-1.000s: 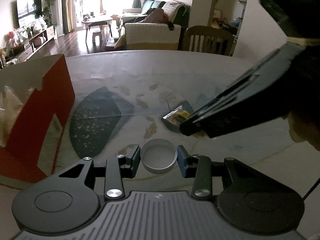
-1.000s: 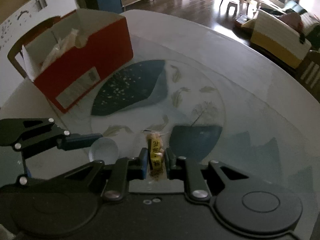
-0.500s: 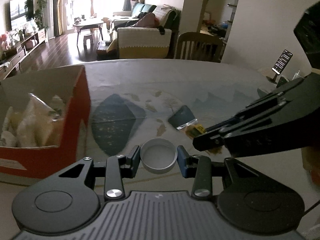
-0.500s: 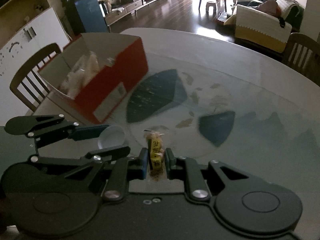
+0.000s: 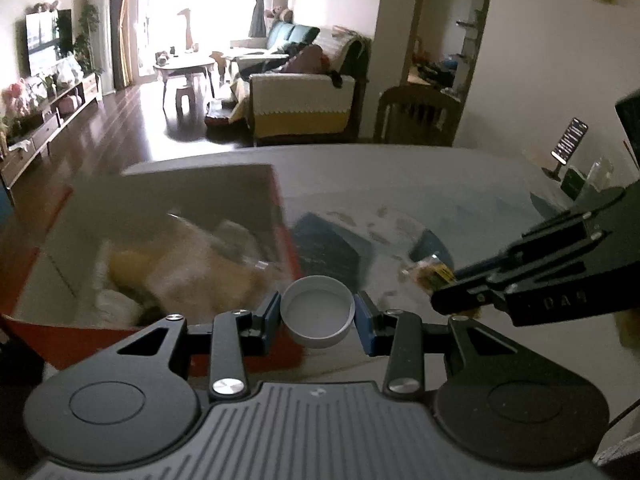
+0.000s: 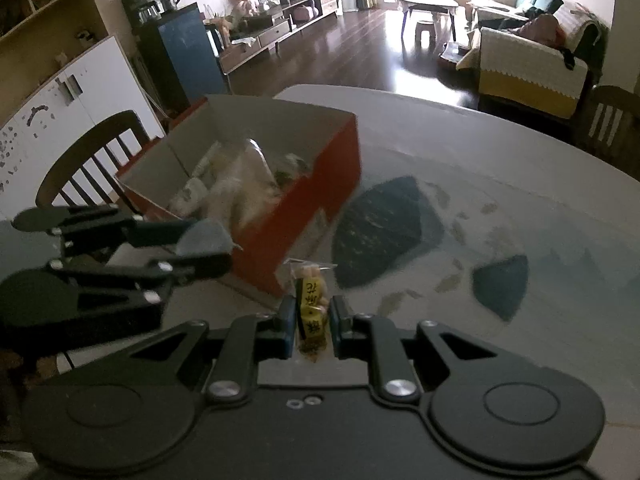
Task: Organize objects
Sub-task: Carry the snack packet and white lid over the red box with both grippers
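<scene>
1. We are holding a white cap (image 5: 318, 312) in the left gripper (image 5: 317, 316). Its two blue fingers (image 5: 267, 322) are pressing on the cap's sides, and the open side of the cap is facing up.
2. In the left view, the cap is hanging over the near right corner of the red box (image 5: 286, 236), above the table (image 5: 400, 172).
3. We are pinching a small snack packet (image 6: 311, 307) in the right gripper (image 6: 312, 320). The packet is standing upright between the fingers (image 6: 286, 326) and has a yellow label with dark characters.
4. In the right view, the packet is above the table (image 6: 460, 152), just beside the near corner of the box (image 6: 316, 208) and not over the box opening.
5. The box is open at the top and is standing on the left part of the table. Inside we are seeing several pale packages (image 6: 236, 184), but they are blurred and we cannot tell what they are.
6. In the right view, the left gripper (image 6: 200, 246) is at the left, near the box's near edge, with the cap (image 6: 202, 236) between its fingers.
7. In the left view, the right gripper (image 5: 444, 296) is coming in from the right with the packet (image 5: 430, 274) at its tip.
8. The table has a glass disc (image 6: 440, 216) with dark blue shapes and small leaf marks.
9. A wooden chair (image 6: 88, 160) is standing to the left of the box in the right view.
</scene>
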The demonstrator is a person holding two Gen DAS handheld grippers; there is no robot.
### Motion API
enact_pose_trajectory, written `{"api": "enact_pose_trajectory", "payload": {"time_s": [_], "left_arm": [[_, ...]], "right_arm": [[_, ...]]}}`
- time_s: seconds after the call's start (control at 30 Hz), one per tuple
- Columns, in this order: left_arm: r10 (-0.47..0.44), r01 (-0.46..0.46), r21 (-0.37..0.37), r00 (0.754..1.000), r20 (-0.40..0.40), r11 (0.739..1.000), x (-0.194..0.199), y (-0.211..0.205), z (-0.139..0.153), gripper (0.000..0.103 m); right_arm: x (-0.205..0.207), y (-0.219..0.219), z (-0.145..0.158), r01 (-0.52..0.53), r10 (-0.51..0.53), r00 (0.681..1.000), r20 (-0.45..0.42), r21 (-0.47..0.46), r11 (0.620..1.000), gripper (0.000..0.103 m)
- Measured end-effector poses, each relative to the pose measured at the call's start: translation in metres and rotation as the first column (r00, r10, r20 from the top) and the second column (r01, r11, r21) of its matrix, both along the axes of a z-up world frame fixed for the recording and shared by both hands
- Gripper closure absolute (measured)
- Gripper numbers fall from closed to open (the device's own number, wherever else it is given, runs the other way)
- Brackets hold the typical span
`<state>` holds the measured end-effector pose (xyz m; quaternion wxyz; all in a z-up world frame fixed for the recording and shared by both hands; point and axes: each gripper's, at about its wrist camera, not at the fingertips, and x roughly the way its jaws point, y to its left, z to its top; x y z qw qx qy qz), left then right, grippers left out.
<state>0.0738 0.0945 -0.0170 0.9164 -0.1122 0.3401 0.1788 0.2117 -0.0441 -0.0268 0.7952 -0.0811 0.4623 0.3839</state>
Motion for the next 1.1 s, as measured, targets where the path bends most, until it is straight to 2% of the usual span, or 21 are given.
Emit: {"api": "enact_pose_trajectory", "payload": {"time_s": [0.3, 0.57, 0.73, 1.1], "left_arm": [[0.028, -0.027, 0.046, 1.000, -0.011, 0.999, -0.026, 0.073, 0.011, 0.065], [0.040, -0.036, 0.096, 0.999, -0.036, 0.995, -0.026, 0.130, 0.009, 0.065], [0.035, -0.025, 0.118, 0.996, -0.080, 0.993, -0.014, 0.158, -0.006, 0.065], [-0.031, 0.051, 0.090, 0.978, -0.206, 0.995, 0.016, 0.196, -0.052, 0.065]], "right_arm": [[0.000, 0.061, 0.011, -0.012, 0.013, 0.999, 0.044, -0.005, 1.000, 0.087], [0.020, 0.108, 0.014, -0.018, 0.020, 0.997, 0.073, -0.028, 0.999, 0.087], [0.042, 0.132, 0.009, -0.009, 0.014, 0.996, 0.093, -0.059, 0.998, 0.087], [0.076, 0.175, -0.027, 0.015, 0.008, 0.992, 0.123, -0.181, 0.983, 0.087]]}}
